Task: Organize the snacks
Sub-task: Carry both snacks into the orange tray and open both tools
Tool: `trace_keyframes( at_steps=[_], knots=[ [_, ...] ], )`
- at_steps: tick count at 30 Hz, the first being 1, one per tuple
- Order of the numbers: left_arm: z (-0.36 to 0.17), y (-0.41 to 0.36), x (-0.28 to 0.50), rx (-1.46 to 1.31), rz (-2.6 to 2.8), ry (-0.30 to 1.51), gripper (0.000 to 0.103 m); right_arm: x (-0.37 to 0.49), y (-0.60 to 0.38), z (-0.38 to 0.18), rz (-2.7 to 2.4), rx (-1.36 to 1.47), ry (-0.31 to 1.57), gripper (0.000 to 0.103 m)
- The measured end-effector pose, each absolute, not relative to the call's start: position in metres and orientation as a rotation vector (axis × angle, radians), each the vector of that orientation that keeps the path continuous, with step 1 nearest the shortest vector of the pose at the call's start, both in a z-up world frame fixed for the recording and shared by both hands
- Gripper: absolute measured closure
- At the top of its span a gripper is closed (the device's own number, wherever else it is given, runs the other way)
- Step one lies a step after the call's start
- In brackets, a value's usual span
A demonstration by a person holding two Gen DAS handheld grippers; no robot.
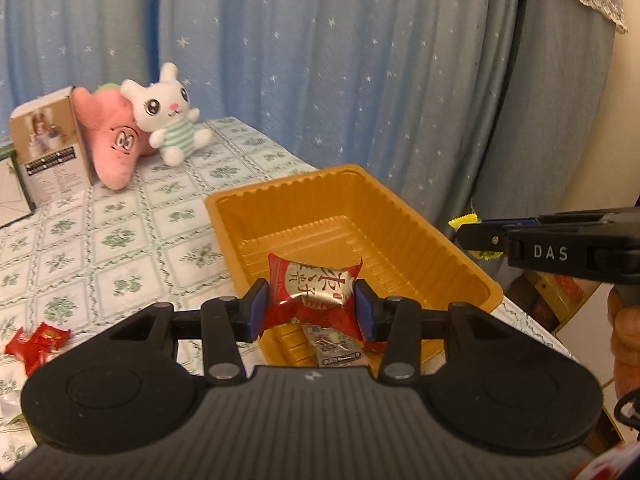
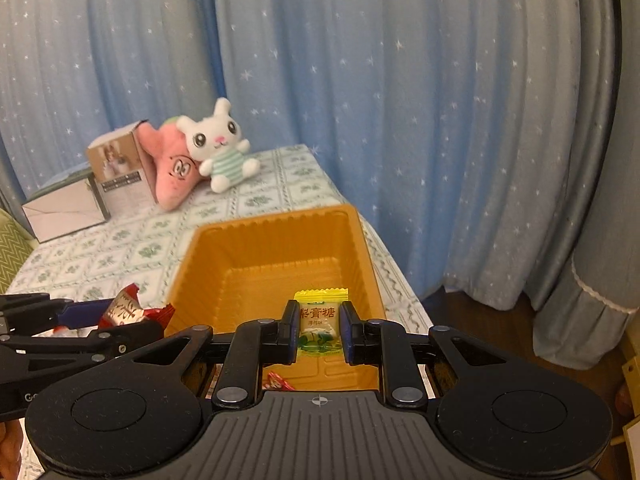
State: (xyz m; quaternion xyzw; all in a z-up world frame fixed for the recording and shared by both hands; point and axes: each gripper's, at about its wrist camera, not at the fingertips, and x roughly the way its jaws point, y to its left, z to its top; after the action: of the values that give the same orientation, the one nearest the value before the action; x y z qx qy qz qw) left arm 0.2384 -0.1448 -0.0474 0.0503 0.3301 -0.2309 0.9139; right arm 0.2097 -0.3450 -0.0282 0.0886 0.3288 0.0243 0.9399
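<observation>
A table [image 1: 120, 216] under a green-patterned cloth carries an orange tray [image 1: 420, 224] near its right edge. Both grippers hang above the tray's near end. The left gripper [image 1: 312, 308] pinches a red snack packet [image 1: 314, 292] between its blue pads; beneath it a wrapped snack [image 1: 336, 350] lies on the tray floor. The right gripper [image 2: 320, 330] is clamped on a yellow candy [image 2: 320, 320]. More red packets [image 1: 34, 344] lie on the cloth left of the tray.
</observation>
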Motion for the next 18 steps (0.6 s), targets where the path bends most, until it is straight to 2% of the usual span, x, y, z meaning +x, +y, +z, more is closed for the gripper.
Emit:
trace_keyframes(
  at_steps=[3, 7, 18],
  knots=[
    [-0.056, -0.15, 0.244, 0.102, -0.492, 0.704, 0.06, 0.212, -0.349, -0.036, 0.05, 0.191, 0.685, 0.082],
    [-0.066, -0.148, 0.255, 0.042, -0.518, 0.742, 0.05, 0.218, -0.351, -0.043, 0.049, 0.194, 0.698, 0.082],
    [-0.067, -0.131, 0.244, 0.067, -0.446, 0.723, 0.048, 0.227, -0.349, -0.05, 0.075, 0.212, 0.716, 0.082]
  ],
)
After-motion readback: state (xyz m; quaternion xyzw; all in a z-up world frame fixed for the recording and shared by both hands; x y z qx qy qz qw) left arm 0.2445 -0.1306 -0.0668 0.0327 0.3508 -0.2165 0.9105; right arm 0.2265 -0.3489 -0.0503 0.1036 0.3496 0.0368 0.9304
